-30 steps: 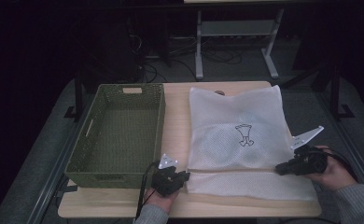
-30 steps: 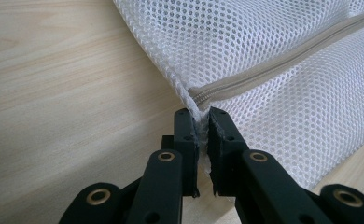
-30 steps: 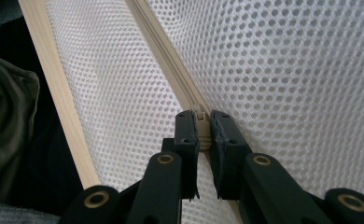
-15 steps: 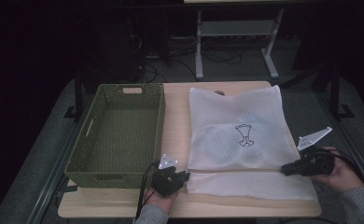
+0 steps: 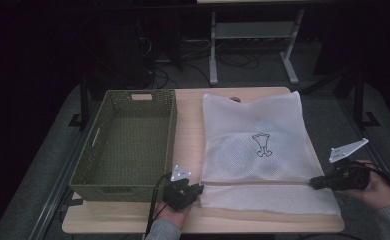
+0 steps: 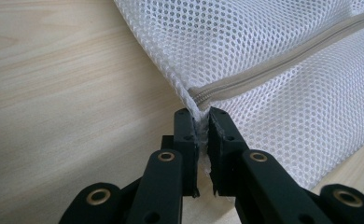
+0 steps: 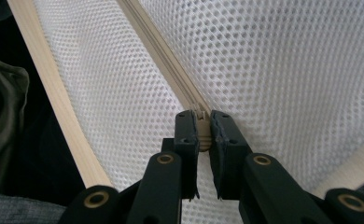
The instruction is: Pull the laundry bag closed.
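A white mesh laundry bag [image 5: 255,150] lies flat on the light wooden desk [image 5: 188,120], just to the right of a green woven basket [image 5: 125,145]. All places here are given from that bag. A small dark drawing [image 5: 261,145] marks its middle, and a beige zipper [image 5: 258,184] runs across it near its front edge, parallel to the desk's near side.

The left tongs [image 5: 195,190] sit at the bag's front left corner, between the bag and the basket's near corner. In the left gripper view the left tongs [image 6: 202,122] are closed narrow on the mesh right where the zipper ends, the fabric pinched between the two black jaws and lifted a little off the desk.

The right tongs [image 5: 315,183] are at the bag's right edge, on the zipper line, with the person's hand [image 5: 373,182] behind them beyond the desk's right side. In the right gripper view the right tongs [image 7: 204,120] are closed narrow on the zipper's end, where a small beige piece sits between the jaws; whether it is the slider or just the tape I cannot tell.
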